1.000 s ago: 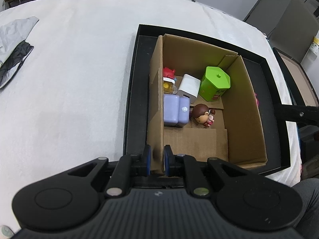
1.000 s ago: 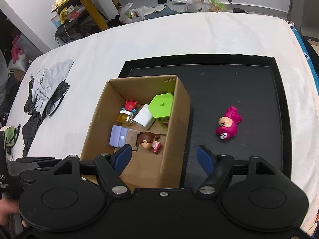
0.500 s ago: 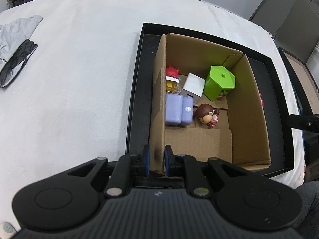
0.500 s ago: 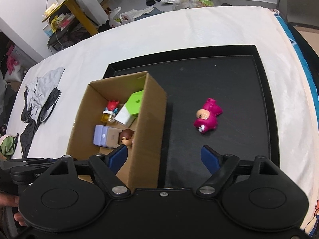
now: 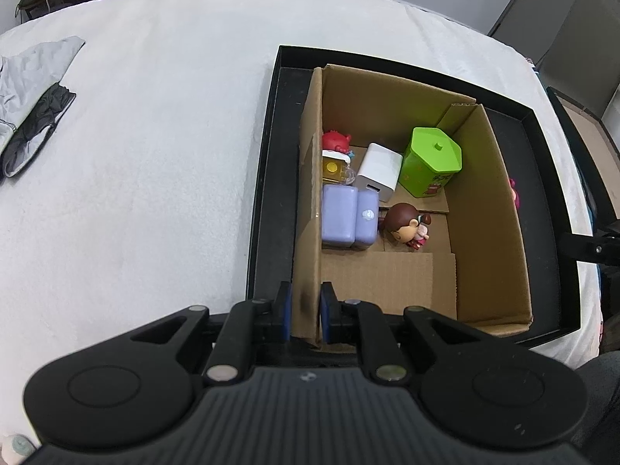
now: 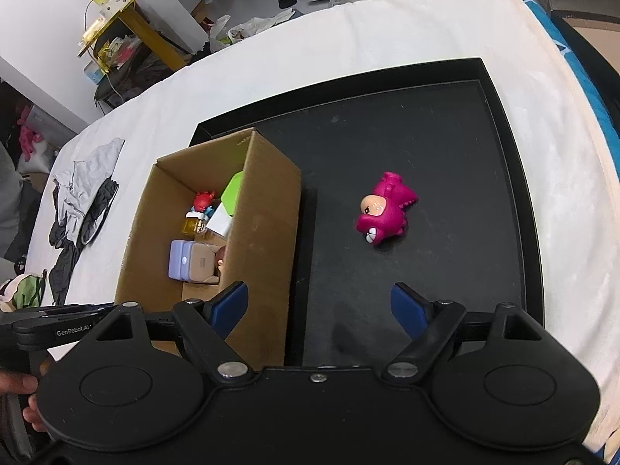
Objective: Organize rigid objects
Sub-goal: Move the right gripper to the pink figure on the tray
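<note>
left wrist view: the left gripper (image 5: 304, 312) is pinched on the near end of the left wall of the cardboard box (image 5: 488, 232), one finger outside and one inside. the box stands in the left part of a black tray (image 5: 271, 178) on a white-covered desk (image 5: 155, 155). inside, near to far: a brown-haired doll (image 5: 407, 224) beside a lavender case (image 5: 348, 217), then a white block (image 5: 379, 172), a yellow-and-red toy (image 5: 335, 155) and a green tin (image 5: 432, 161). a grey and black cloth (image 5: 31, 89) lies far left on the desk.

right wrist view: the right gripper (image 6: 319, 310) hangs spread wide above the tray floor, just beside the box's right wall. beyond it, a pink dinosaur toy (image 6: 385, 215) lies on its side on the tray, apart from the box.
</note>
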Motion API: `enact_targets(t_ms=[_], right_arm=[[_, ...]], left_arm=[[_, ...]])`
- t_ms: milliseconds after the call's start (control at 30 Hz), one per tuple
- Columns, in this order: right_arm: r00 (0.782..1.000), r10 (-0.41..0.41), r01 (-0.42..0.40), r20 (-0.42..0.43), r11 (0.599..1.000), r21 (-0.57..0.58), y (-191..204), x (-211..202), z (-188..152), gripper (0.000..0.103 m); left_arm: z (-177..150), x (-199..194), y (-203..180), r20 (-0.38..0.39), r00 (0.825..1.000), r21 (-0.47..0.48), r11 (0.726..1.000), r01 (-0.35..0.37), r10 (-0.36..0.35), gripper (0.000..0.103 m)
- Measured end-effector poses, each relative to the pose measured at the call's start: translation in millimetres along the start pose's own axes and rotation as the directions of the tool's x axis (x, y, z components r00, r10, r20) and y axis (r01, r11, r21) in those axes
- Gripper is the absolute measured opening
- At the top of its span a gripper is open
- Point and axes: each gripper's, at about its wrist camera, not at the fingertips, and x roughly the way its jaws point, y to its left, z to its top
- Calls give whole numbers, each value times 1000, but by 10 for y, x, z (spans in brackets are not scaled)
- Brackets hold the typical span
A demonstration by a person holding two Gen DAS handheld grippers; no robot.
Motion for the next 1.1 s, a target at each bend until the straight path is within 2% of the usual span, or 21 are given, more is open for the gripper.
enact_targets(t_ms=[333, 567, 1100], right_arm=[[1000, -2, 3, -27, 999, 49, -254, 161, 32, 80], [998, -7, 10, -59, 998, 62, -330, 308, 95, 80], [997, -38, 42, -73, 997, 67, -383, 588, 493, 80]], left_arm=[[32, 54, -2, -19, 1000, -12, 1000, 0, 0, 13], [47, 31, 9, 0, 1000, -22, 1000, 3, -3, 13], [113, 115, 2, -22, 1000, -26, 1000, 6, -7, 12]])
